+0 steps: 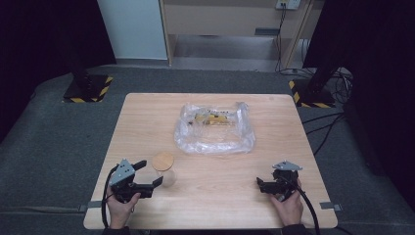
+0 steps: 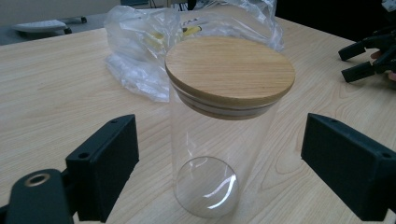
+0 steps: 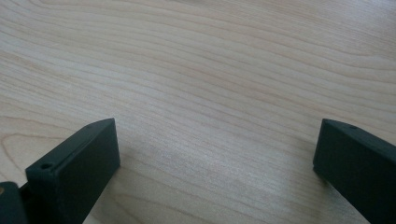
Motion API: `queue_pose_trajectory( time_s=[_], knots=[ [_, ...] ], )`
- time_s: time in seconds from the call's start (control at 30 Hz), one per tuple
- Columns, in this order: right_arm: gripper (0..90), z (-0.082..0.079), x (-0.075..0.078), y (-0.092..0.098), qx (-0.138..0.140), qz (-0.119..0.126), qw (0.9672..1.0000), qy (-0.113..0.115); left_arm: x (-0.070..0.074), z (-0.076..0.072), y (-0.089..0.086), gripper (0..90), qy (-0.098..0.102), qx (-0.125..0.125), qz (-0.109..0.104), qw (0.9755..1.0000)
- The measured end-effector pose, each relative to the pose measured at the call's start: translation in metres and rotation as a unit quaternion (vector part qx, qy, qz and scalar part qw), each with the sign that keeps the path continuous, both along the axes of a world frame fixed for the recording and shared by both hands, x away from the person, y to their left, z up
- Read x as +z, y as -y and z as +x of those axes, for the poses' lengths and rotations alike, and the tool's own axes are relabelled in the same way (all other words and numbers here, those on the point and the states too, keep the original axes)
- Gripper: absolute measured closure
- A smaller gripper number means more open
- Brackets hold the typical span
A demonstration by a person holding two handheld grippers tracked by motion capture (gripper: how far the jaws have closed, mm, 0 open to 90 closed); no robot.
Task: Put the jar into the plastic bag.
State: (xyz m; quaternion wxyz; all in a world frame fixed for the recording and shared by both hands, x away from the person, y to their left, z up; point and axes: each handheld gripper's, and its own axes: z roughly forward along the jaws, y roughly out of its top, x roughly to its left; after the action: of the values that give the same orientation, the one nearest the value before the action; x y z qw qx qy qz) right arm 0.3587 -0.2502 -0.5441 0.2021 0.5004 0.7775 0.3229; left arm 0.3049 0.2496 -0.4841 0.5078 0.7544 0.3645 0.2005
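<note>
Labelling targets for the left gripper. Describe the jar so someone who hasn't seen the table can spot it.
On the light wooden table, look at the near left part, in front of the crumpled clear plastic bag. The glass jar stands upright there between the open left gripper jaws, untouched. It is a tall clear empty cylinder with a round wooden lid.

bag (image 1: 215, 129) contents blurred, unreadable through plastic

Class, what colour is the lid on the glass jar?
Light wood-brown with visible grain: the lid shows best in the left gripper view.
</note>
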Motion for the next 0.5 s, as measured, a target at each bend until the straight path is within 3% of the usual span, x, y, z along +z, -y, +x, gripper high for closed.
queue_pose_trajectory(
  time_s=[0.5],
  knots=[
    [0.4, 0.0, 0.0, 0.0, 0.001, 0.0, 1.0, 0.001, -0.007, 0.005, 0.017, 10.3, -0.004, 0.003, 0.034, 0.9994]
  ],
)
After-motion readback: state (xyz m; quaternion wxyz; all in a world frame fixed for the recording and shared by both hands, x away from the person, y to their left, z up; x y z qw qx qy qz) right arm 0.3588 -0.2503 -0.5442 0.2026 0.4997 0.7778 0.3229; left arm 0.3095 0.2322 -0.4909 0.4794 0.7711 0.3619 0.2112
